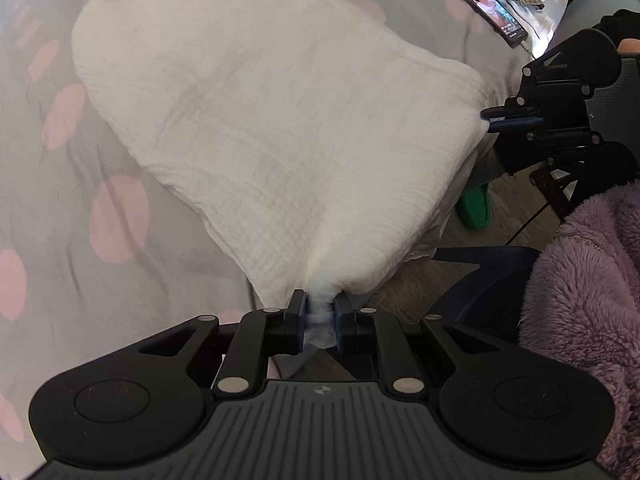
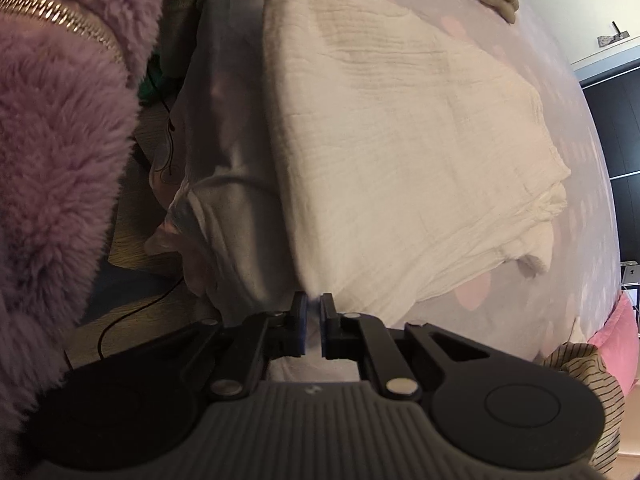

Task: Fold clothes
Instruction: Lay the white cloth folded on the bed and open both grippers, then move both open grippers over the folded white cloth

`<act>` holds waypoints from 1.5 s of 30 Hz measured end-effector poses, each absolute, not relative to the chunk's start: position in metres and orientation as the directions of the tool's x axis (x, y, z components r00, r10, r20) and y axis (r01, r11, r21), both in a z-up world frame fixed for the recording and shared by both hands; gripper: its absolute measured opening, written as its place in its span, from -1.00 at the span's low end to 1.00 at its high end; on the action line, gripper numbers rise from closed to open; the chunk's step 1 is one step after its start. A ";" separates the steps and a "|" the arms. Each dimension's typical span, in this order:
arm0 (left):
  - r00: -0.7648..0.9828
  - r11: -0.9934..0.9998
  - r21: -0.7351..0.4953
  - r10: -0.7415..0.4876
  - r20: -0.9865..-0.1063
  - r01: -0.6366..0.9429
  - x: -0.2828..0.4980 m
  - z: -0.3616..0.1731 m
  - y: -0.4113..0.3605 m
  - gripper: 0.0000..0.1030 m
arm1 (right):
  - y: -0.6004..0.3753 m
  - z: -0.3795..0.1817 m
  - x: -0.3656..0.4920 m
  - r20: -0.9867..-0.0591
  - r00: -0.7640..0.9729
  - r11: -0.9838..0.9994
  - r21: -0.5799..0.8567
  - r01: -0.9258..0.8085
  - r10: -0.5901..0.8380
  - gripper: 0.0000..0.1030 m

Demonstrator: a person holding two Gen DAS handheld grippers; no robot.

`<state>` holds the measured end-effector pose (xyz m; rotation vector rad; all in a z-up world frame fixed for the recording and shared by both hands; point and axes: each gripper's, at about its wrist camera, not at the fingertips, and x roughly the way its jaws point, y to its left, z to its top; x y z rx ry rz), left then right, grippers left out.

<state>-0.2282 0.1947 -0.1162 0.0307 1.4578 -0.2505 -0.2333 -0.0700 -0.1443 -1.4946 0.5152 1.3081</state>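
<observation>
Both tools pinching the white cloth (image 1: 256,120)

My left tool (image 1: 319,316) and right tool (image 2: 314,322) are each clamped on a corner, lower centre, over the bed (image 1: 60,200).

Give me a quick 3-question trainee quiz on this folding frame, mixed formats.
1. True or false: the left tool has a bunch of the white cloth clamped between its fingers.
2. Multiple choice: what lies on the spotted bedspread beyond the far end of the cloth? A) a phone B) a mug C) a book
3. Fill in: the right tool grips the cloth at a near ____, at the edge of the bed.

Key: 1 true; 2 A, the phone with its screen lit; 3 corner.
</observation>
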 end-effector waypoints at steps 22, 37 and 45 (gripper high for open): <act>0.310 0.970 -0.226 -0.189 -0.932 -0.089 -0.205 -0.064 0.272 -0.53 | -0.038 -0.065 -0.145 -0.847 0.250 -0.039 -0.303 -0.952 0.470 -0.13; 0.443 0.923 -0.203 -0.040 -0.895 -0.327 -0.122 -0.100 0.342 -0.53 | 0.053 -0.062 0.021 -0.784 0.238 0.513 0.117 -0.851 0.573 0.14; 0.453 0.877 -0.221 -0.004 -0.891 -0.427 -0.087 -0.132 0.380 -0.53 | 0.112 -0.083 0.060 -0.754 0.283 0.515 0.084 -0.853 0.593 0.26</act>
